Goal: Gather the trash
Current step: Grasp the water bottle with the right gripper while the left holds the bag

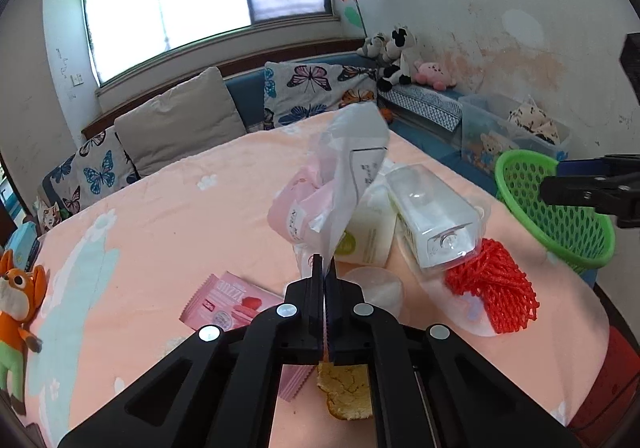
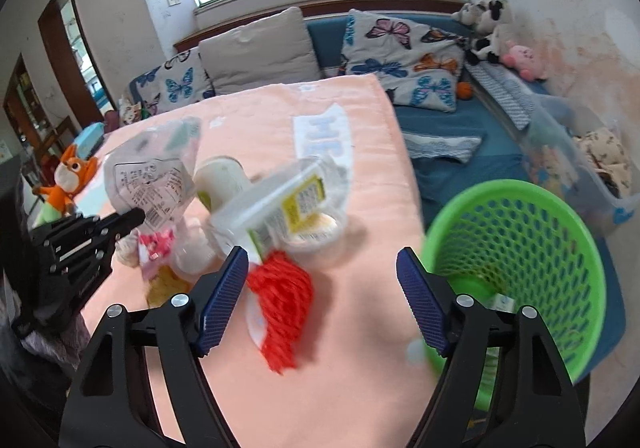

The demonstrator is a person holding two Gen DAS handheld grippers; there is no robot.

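Left wrist view: left tool (image 1: 325,272) clamped on clear plastic bag (image 1: 352,168), lifted above tabletop (image 1: 168,216) clutter. Right wrist view: right tool (image 2: 320,300) jaws wide apart, nothing between, over red foam net (image 2: 282,302); green basket (image 2: 516,268) just right.

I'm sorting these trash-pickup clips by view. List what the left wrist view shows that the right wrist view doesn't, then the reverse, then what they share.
Left wrist only: the left tongs shut on a clear plastic bag, seen from behind, and the pink snack wrapper lying flat.

Right wrist only: the right tongs open and holding nothing, and the inside of the green basket.

Both: the red mesh net, the clear plastic bottle, the basket, the peach blanket.
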